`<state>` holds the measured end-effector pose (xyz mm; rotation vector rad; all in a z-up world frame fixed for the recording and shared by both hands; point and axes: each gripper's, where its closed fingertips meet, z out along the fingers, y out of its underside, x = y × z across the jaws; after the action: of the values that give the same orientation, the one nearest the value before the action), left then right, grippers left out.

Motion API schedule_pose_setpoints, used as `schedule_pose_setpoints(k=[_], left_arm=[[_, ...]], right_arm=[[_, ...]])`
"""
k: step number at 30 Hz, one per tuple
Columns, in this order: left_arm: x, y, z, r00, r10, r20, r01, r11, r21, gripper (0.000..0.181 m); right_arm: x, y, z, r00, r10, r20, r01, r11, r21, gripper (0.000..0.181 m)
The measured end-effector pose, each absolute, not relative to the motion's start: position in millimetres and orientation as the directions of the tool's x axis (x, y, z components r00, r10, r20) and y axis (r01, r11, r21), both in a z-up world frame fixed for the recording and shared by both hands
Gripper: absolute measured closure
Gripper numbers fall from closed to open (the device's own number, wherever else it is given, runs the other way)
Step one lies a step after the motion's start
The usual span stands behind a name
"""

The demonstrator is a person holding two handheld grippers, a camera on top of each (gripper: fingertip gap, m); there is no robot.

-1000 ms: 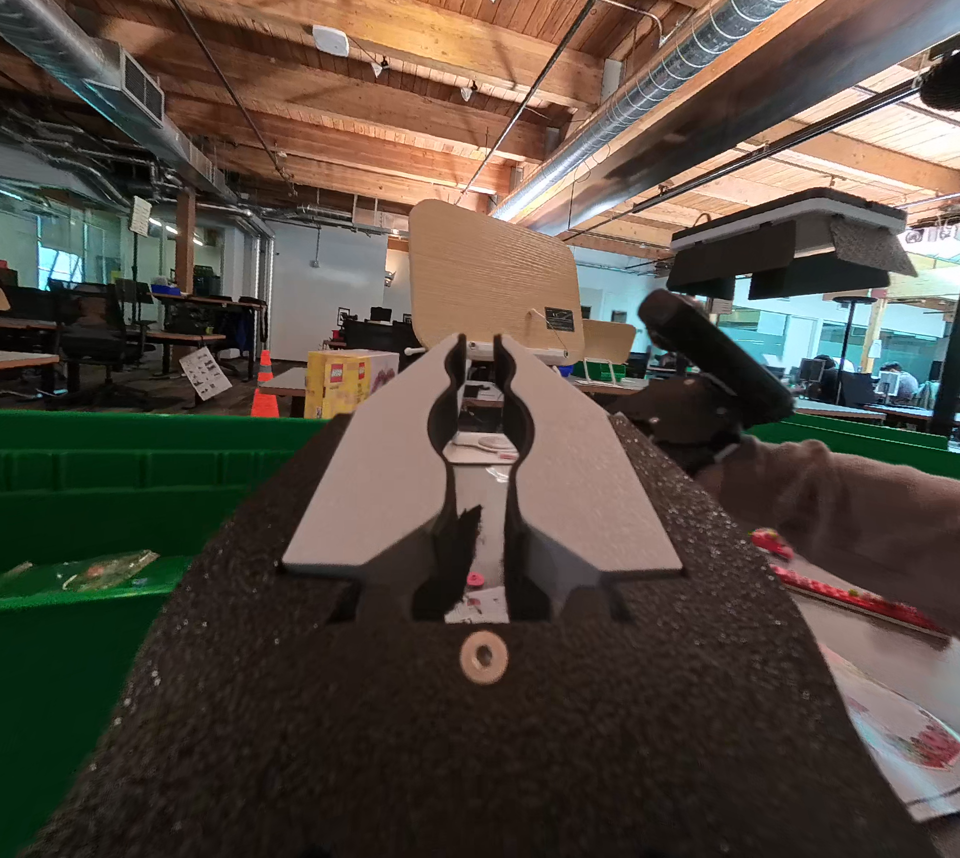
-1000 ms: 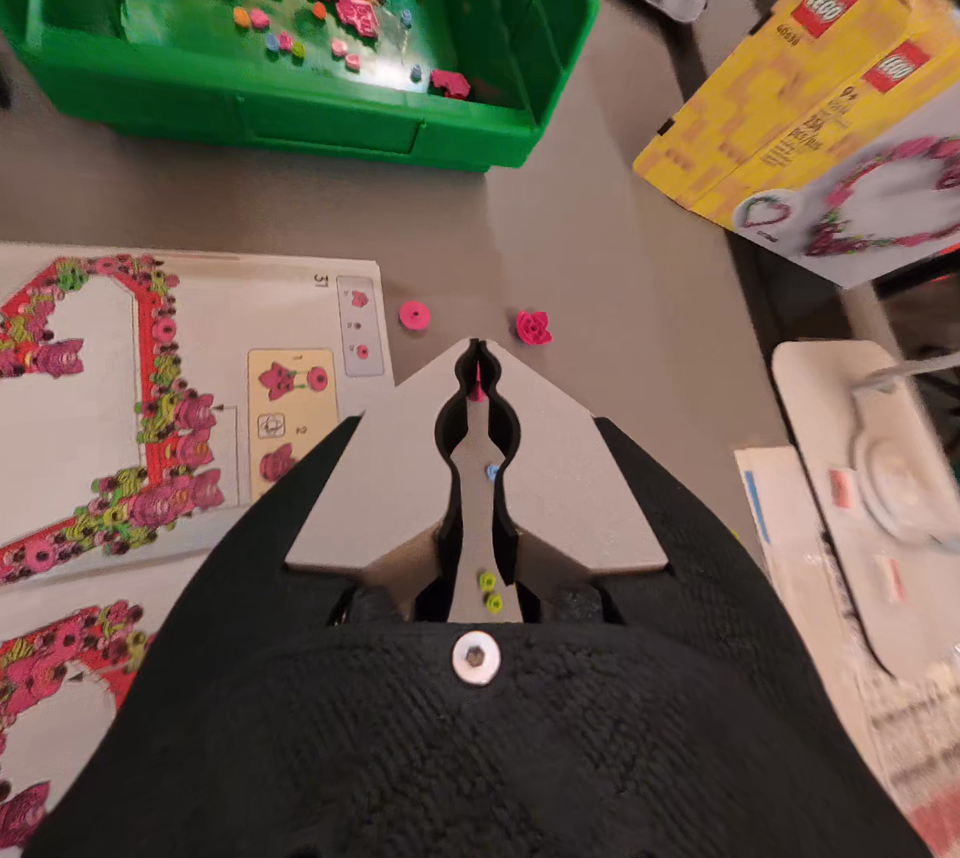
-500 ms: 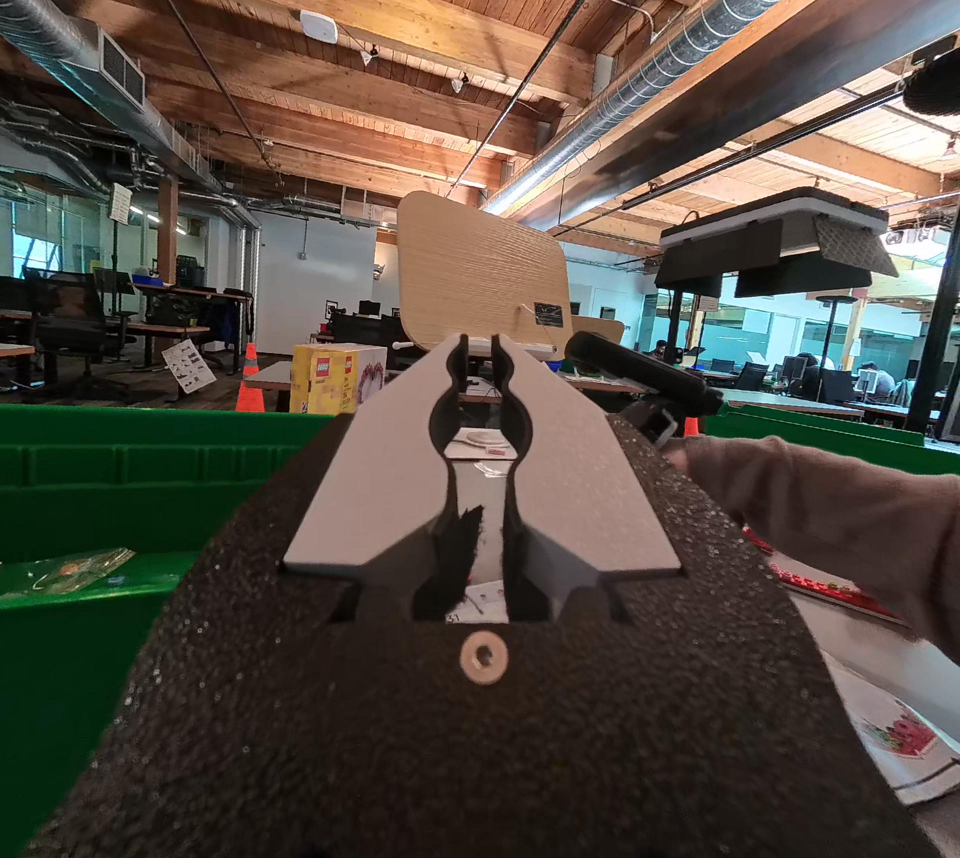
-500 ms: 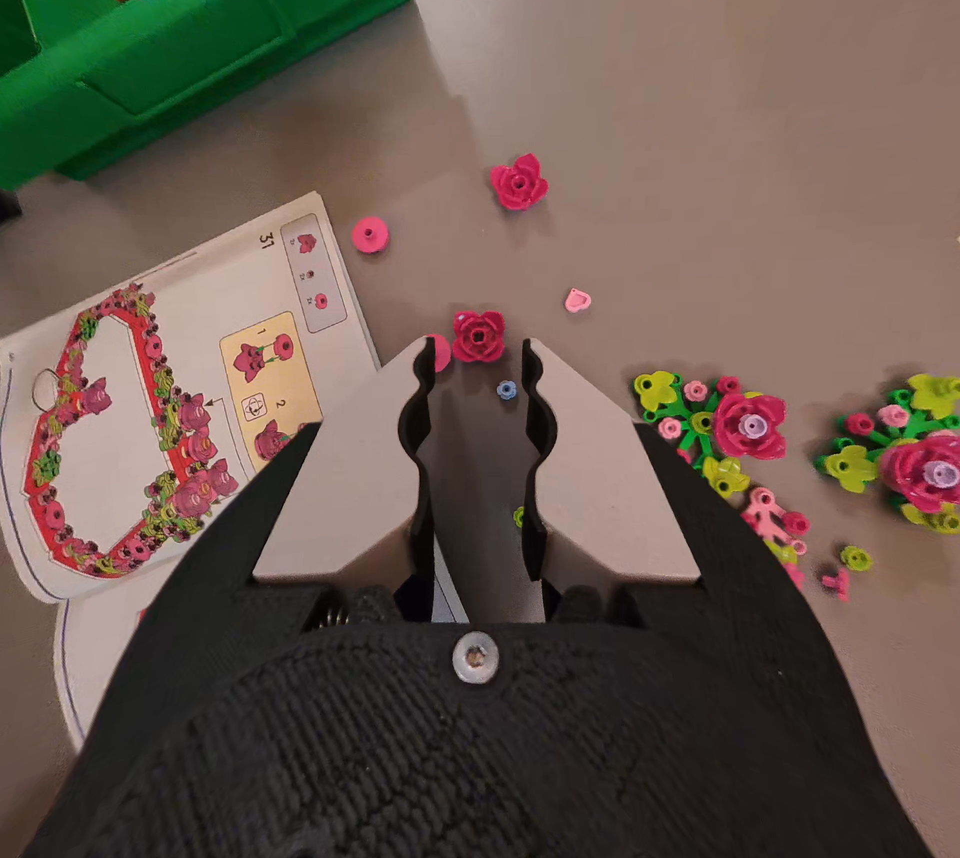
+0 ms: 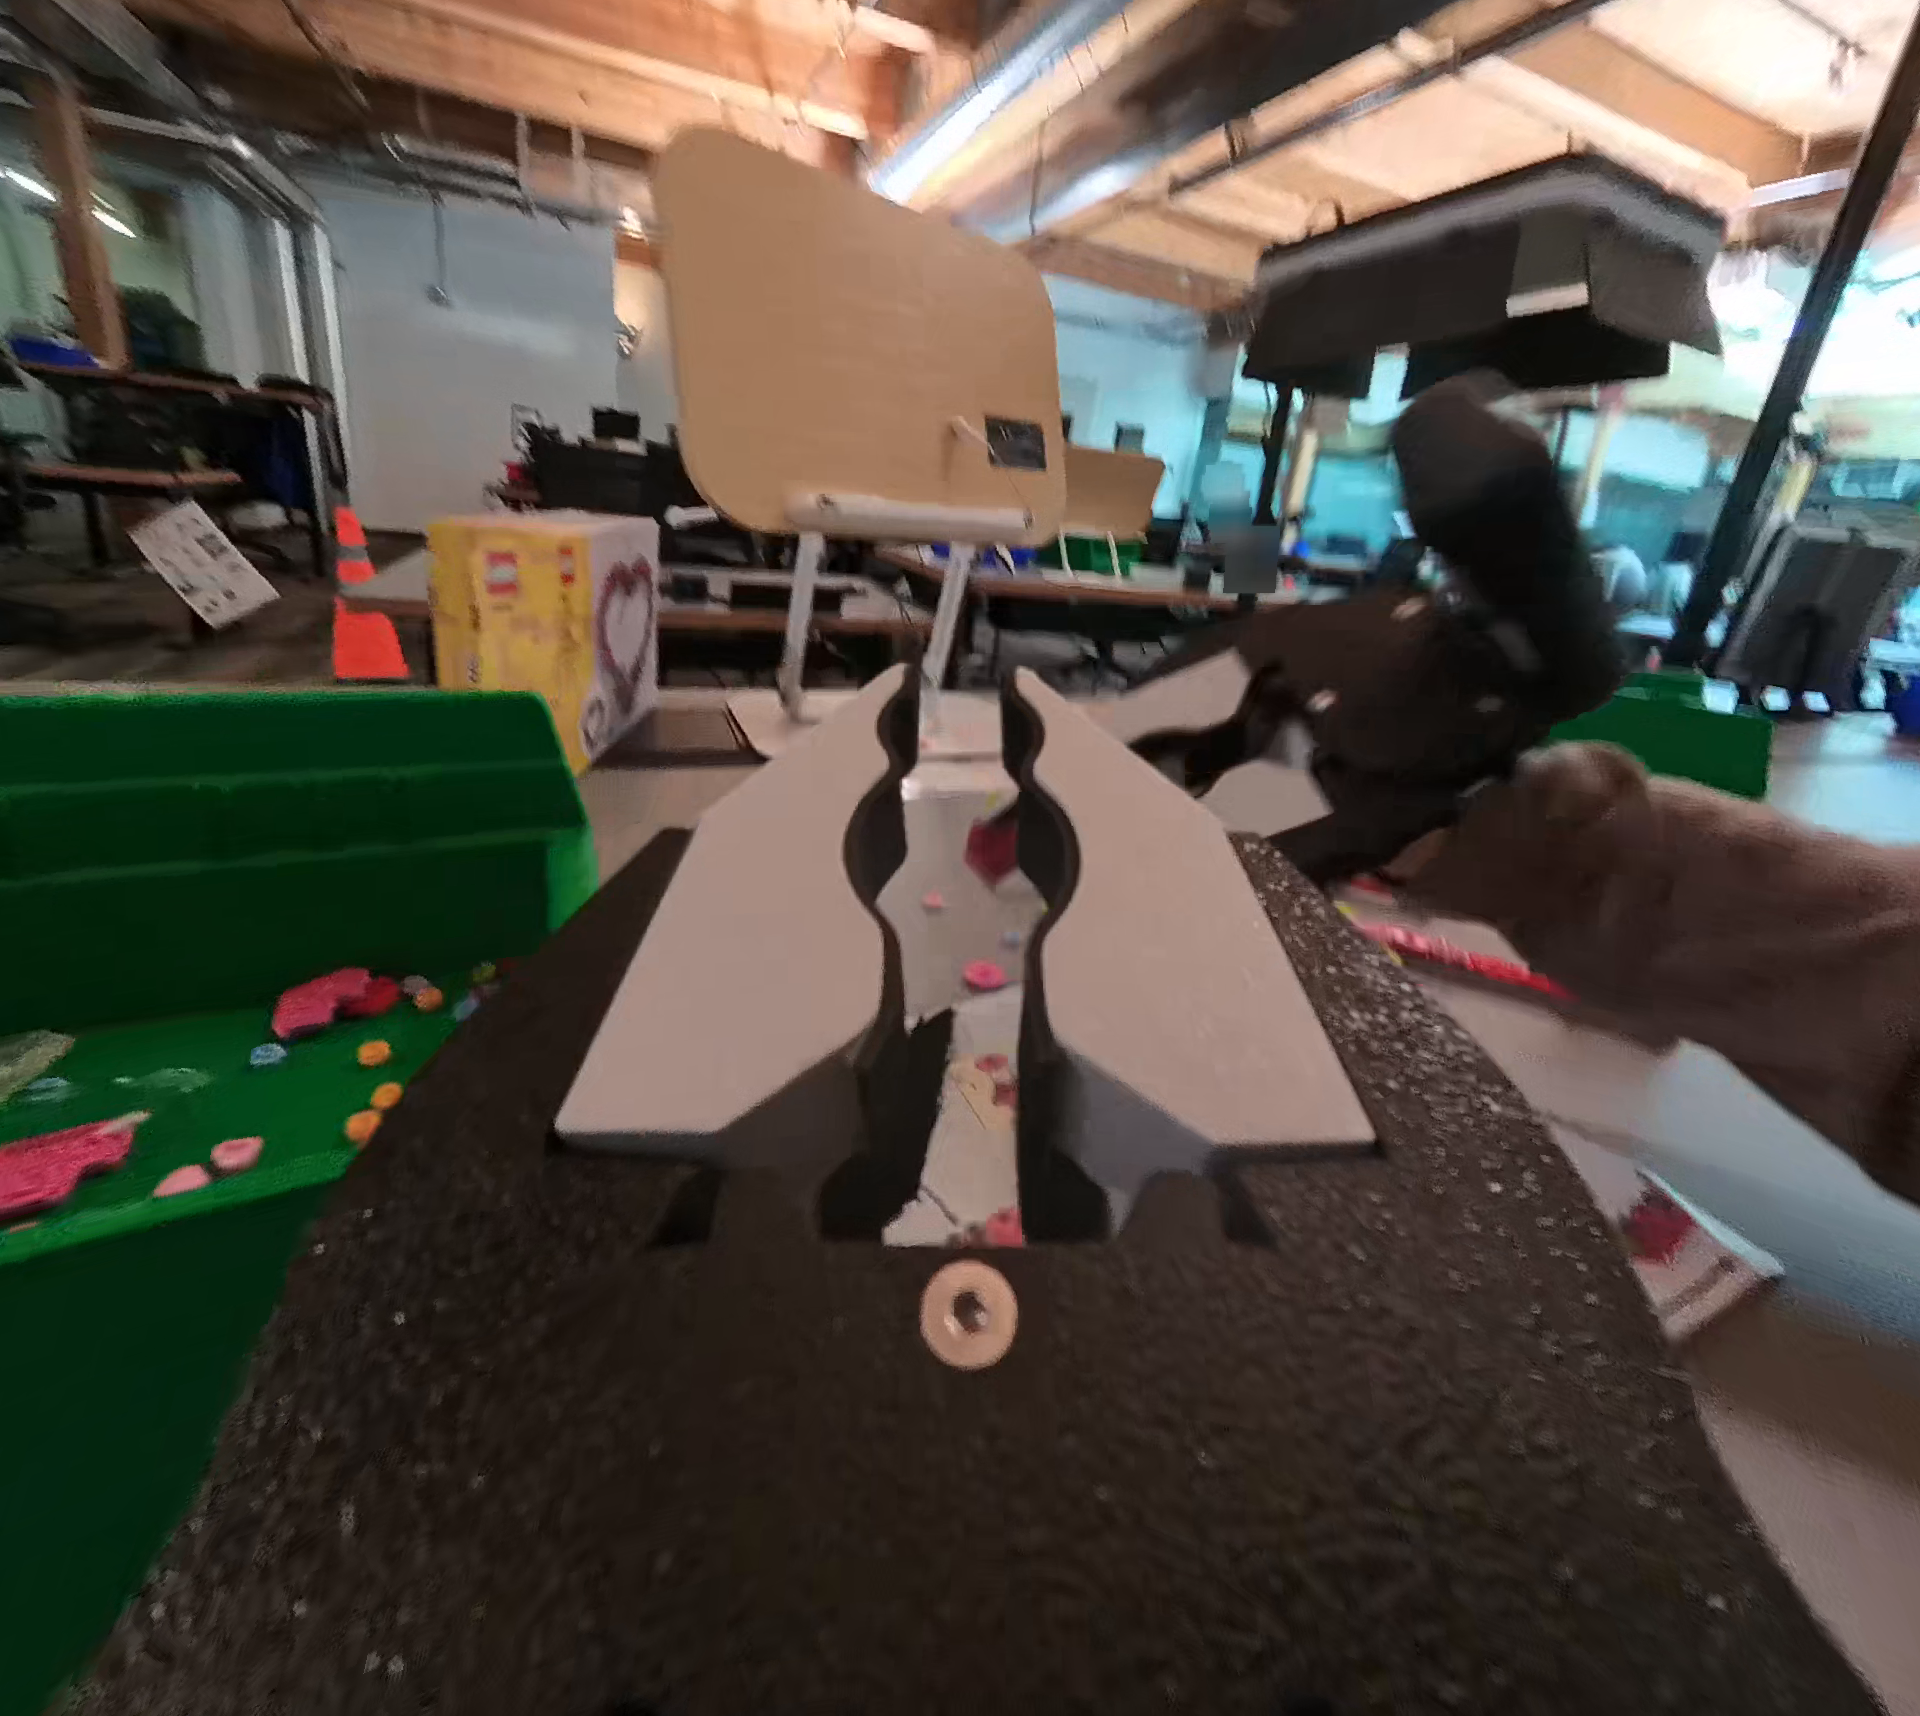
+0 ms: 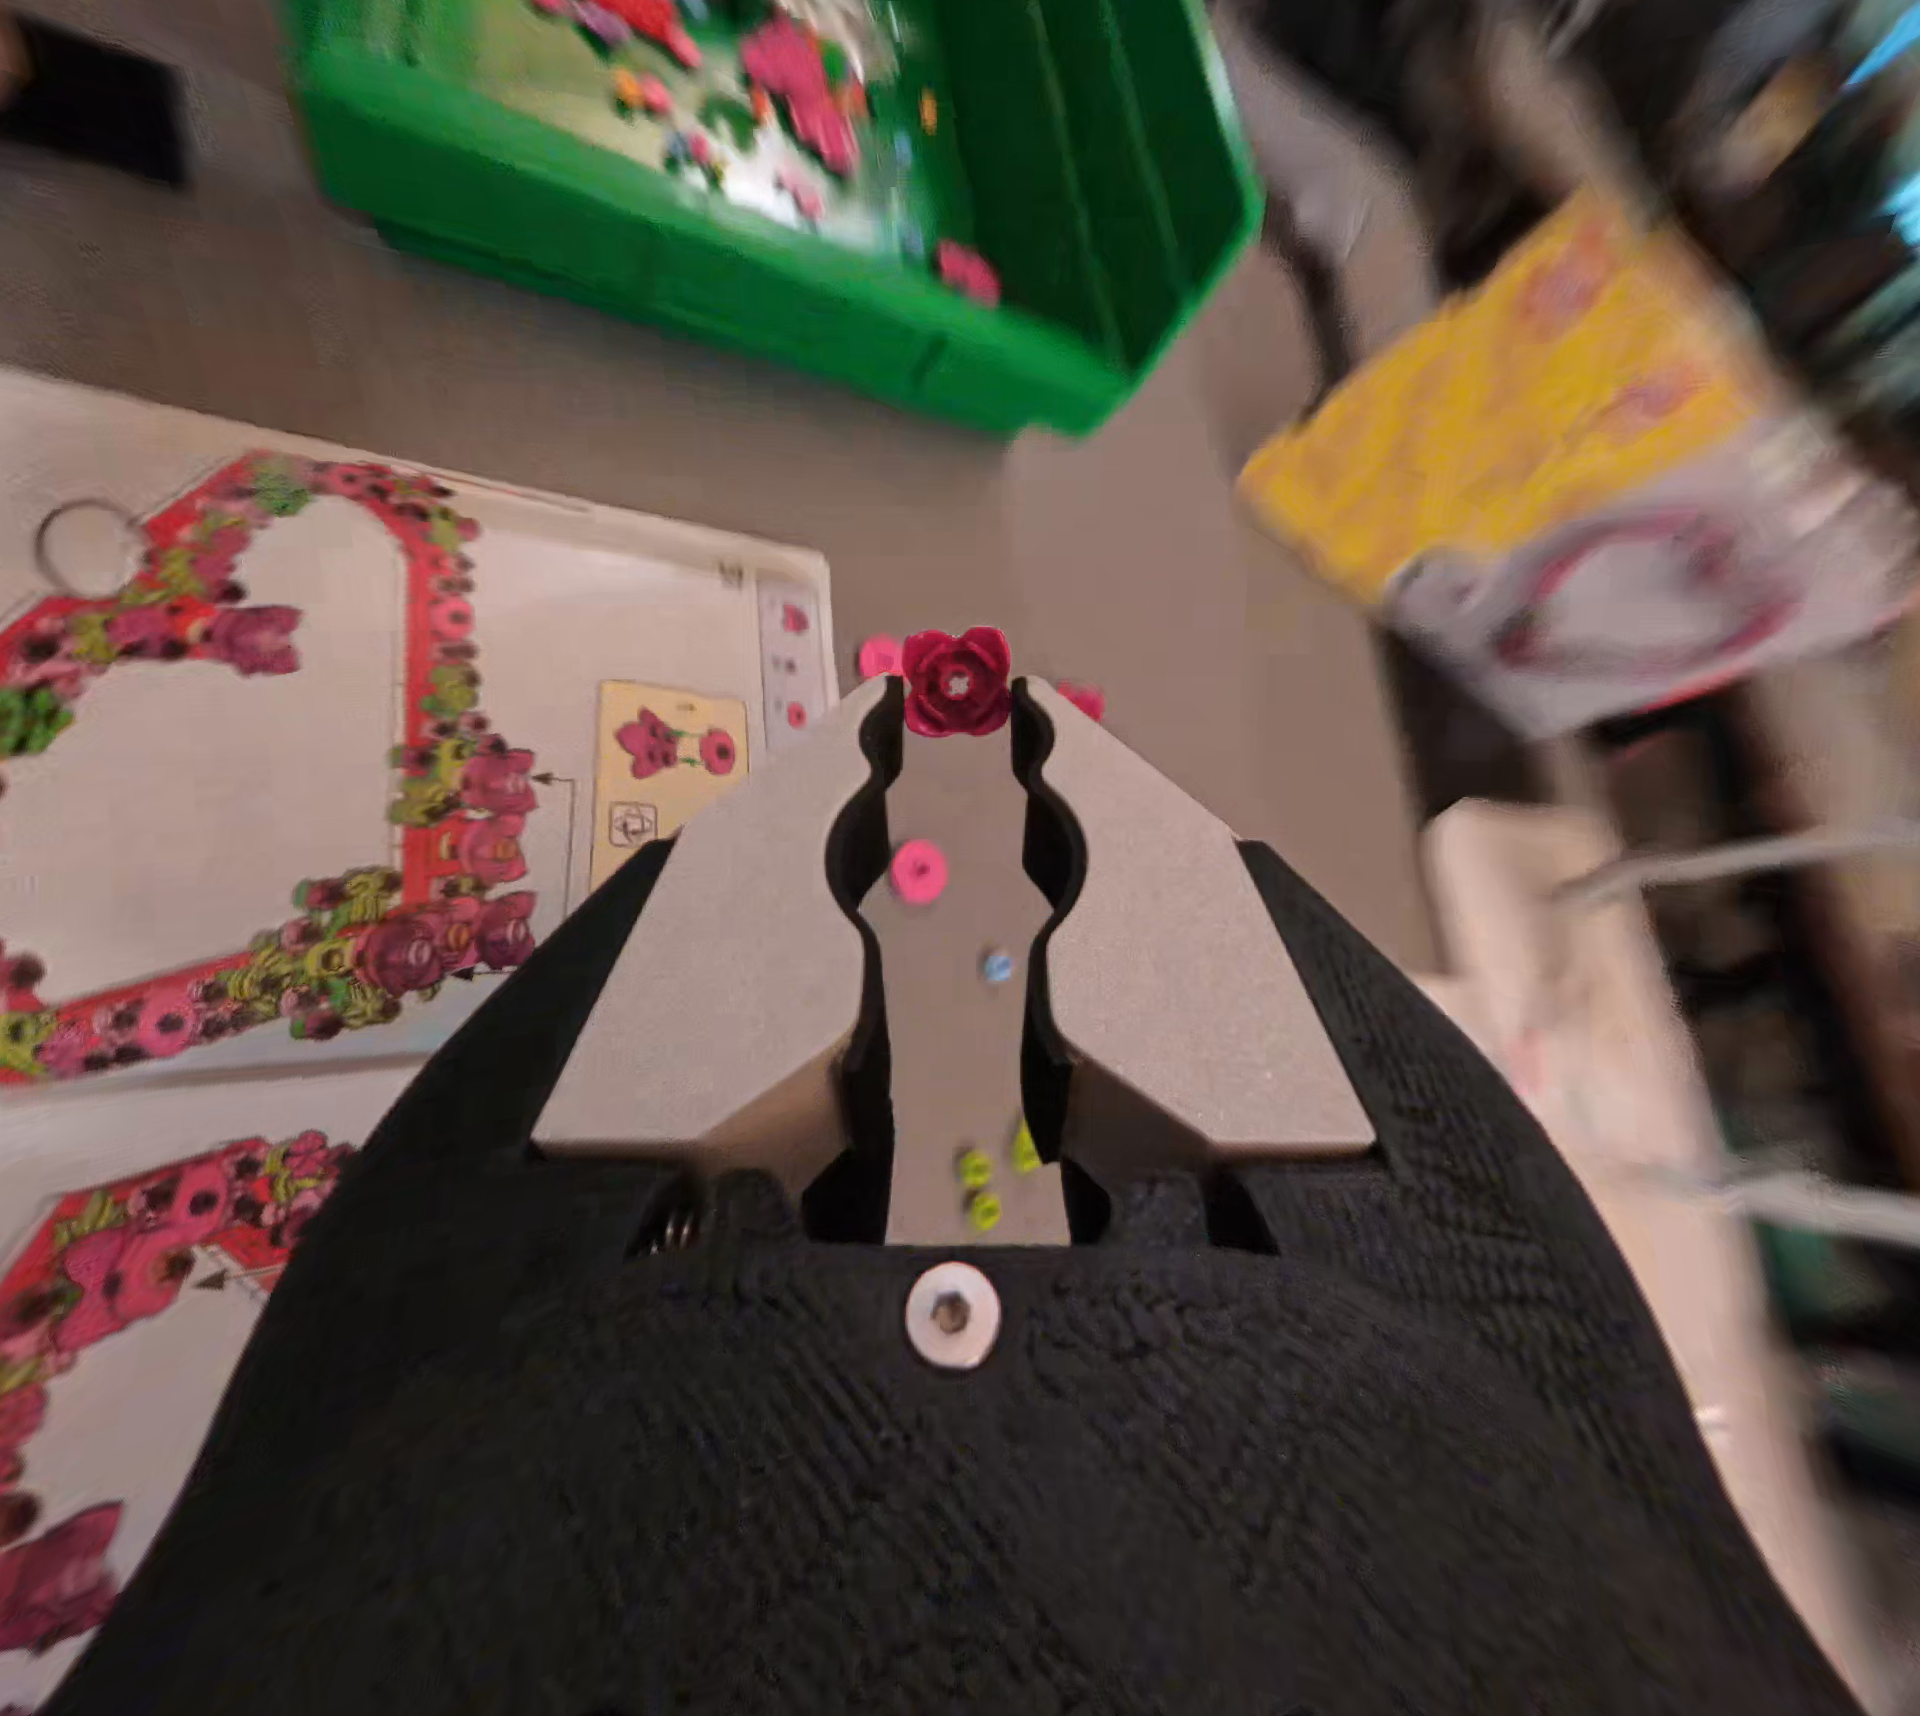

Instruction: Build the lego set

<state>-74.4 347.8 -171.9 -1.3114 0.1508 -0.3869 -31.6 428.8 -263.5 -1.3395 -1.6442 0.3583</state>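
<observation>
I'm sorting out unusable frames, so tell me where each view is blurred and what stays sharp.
Right wrist view: strong motion blur smears the green bin and yellow box, worst toward the edges; the right gripper and the dark pink rose piece between its fingertips stay sharp. Left wrist view: milder blur on the ceiling and the sleeve; the left gripper is crisp, with wide-angle bending.

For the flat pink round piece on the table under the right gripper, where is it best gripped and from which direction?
Probably across its rim, from straight above. The pink round piece lies flat on the grey table as a thin disc with a centre hole, so only its opposite edges offer purchase. The right gripper is already shut on the dark pink rose, and the left gripper is open and holds nothing.
</observation>
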Motion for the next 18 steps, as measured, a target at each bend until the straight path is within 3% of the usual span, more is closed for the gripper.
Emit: schedule_pose_setpoints(k=[2, 4, 8, 13, 18], left_arm=[[-62, 351, -180, 0.917, -0.392, 0.074, 0.146, 0.156, -0.977, 0.163], [-52, 350, -183, 0.905, -0.424, 0.033, 0.106, 0.150, -0.983, 0.159], [-38, 343, -180, 0.872, -0.489, -0.019, 0.082, 0.185, -0.979, 0.156], [-23, 336, -180, 0.842, -0.528, -0.112, 0.012, 0.225, -0.974, 0.156], [-15, 330, -180, 0.838, -0.484, -0.253, -0.111, 0.302, -0.947, 0.167]], right_arm=[[-35, 404, -237, 0.004, 0.696, 0.718, 0.520, 0.612, -0.596, 0.162], [-36, 378, -216, -0.024, 0.456, 0.889, 0.456, 0.797, -0.397, 0.163], [-34, 341, -195, -0.036, 0.113, 0.993, 0.372, 0.924, -0.092, 0.163], [-25, 324, -182, 0.006, -0.106, 0.994, 0.338, 0.936, 0.097, 0.163], [-22, 322, -187, -0.014, -0.209, 0.978, 0.357, 0.913, 0.200, 0.163]])
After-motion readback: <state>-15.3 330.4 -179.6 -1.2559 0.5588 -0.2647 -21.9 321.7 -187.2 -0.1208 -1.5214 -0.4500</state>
